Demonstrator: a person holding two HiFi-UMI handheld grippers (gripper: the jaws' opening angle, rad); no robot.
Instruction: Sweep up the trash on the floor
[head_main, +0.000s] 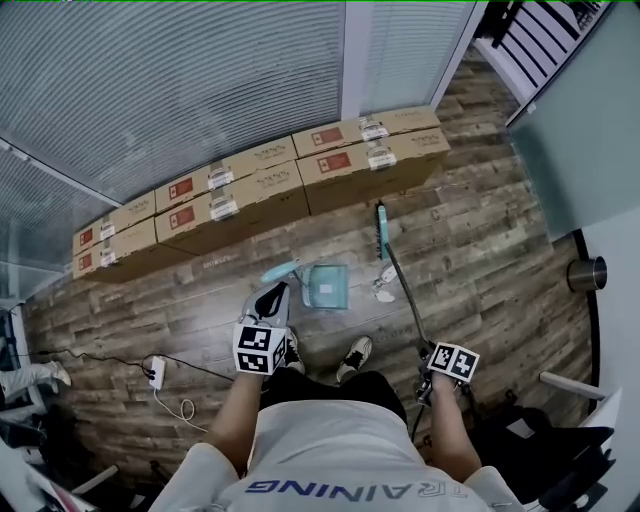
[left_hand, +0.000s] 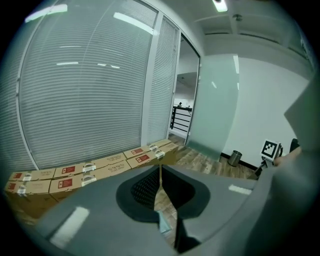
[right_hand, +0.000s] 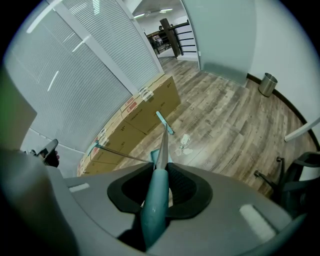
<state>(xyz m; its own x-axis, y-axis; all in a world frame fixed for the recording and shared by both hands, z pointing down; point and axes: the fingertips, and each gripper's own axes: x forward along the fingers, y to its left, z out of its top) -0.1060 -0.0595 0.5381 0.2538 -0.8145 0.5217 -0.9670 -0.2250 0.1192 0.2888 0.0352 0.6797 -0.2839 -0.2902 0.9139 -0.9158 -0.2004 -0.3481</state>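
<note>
Teal dustpan (head_main: 325, 285) on floor (head_main: 480, 260), whitish trash (head_main: 384, 292), perhaps paper, just beside.

An office: glass partitions (left_hand: 150, 90) with blinds (left_hand: 75, 110), cartons (left_hand: 100, 167) stacked ahead of the left gripper (left_hand: 161, 169) fingers (left_hand: 90, 210) (bin (left_hand: 234, 158) to their right).

Left gripper (left_hand: 160, 175) jaws pinch a thin teal handle (left_hand: 163, 223), cardboard boxes (left_hand: 95, 170) beyond
</note>
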